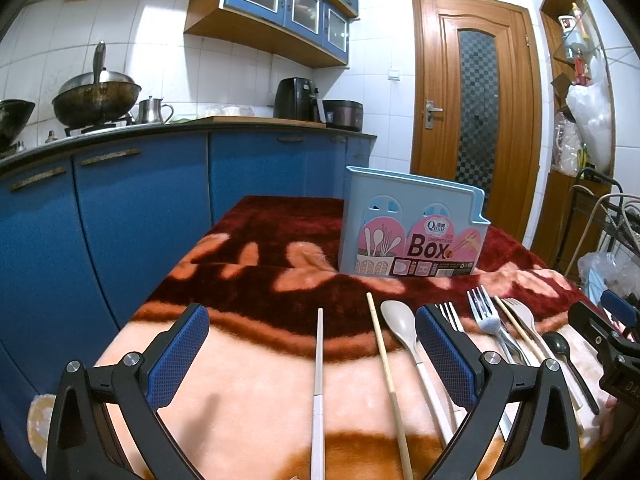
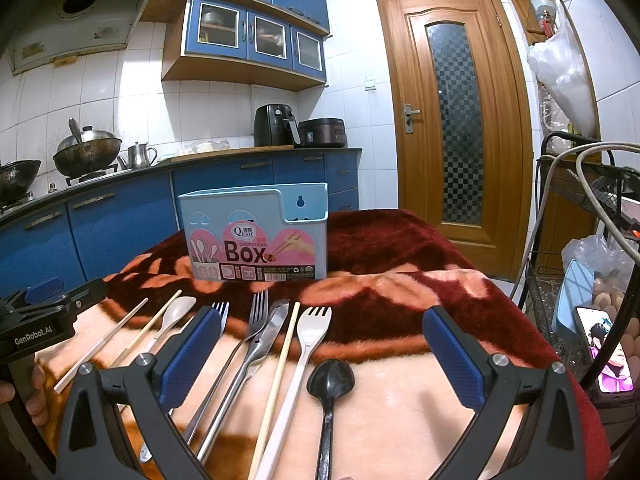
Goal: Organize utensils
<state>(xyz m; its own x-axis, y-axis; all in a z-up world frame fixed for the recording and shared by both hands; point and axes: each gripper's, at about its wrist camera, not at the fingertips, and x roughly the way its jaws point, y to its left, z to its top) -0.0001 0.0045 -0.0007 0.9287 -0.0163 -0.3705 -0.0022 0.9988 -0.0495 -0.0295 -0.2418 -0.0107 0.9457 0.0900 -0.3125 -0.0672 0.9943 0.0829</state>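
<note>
Right wrist view: right claw (image 2: 322,354) spread wide, empty, low over the utensil row on the blanket-covered table (image 2: 400,396). Black spoon (image 2: 330,380), white fork (image 2: 310,334), wooden chopstick (image 2: 282,358), steel fork (image 2: 256,320) lined up, handles cut off below. Left claw (image 1: 312,354) likewise apart, its right finger hiding part of a fork. Beyond, blue chopsticks box (image 2: 256,232) upright; interior unseen.

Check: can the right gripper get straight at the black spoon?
Probably yes. The right gripper is open, the black spoon lies between its fingers, nothing overlapping it; the white fork sits just alongside.
</note>
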